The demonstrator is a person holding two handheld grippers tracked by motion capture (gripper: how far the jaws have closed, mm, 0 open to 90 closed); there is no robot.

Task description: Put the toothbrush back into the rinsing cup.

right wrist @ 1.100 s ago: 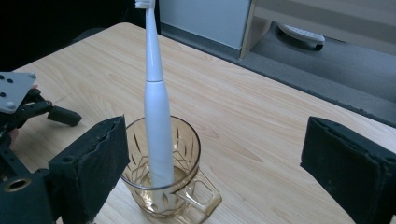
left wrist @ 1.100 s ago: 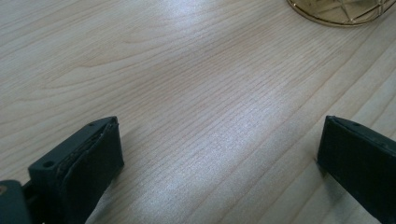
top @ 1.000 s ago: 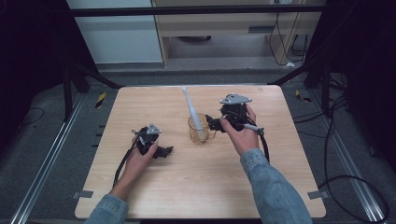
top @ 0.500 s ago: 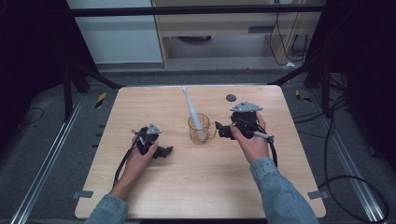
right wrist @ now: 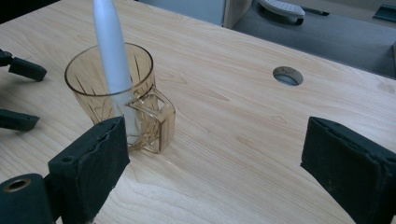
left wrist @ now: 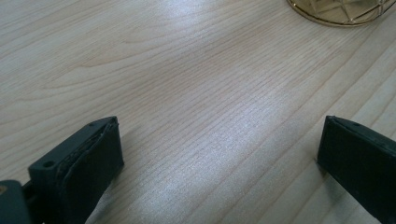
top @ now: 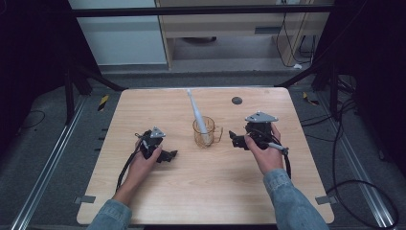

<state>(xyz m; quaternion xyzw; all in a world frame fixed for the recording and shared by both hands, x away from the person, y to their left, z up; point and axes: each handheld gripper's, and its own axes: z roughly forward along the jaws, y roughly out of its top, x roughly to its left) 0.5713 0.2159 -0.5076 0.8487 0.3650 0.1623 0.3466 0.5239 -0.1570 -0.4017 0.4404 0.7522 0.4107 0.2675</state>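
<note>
Two forearms in denim sleeves enter from the near edge of the table (top: 210, 191), one per side. Each hand carries one gripper: two grippers in all.

Left gripper (top: 168, 155): low over the wood, left of centre, pointing toward the middle. In its own view the jaws stand wide apart with bare tabletop between them; nothing held. The amber base of the cup shows at the top edge of that view.

Right gripper (top: 234, 140): right of centre, just beside the cup, pointing at it. Jaws spread wide, nothing between them but wood. One grey three-cornered plate on top; one cable trailing back past the wrist.

One cup (top: 207, 132), amber see-through glass with a square handle on its right, upright near the middle of the table, between the two grippers and touching neither.

One toothbrush (top: 197, 113), white, standing in the cup and leaning away toward the far edge, its upper end well past the rim.

One round hole (top: 236, 100) in the tabletop, far right of the cup.

Beyond the table: floor, cables, one cabinet (top: 210, 28).
</note>
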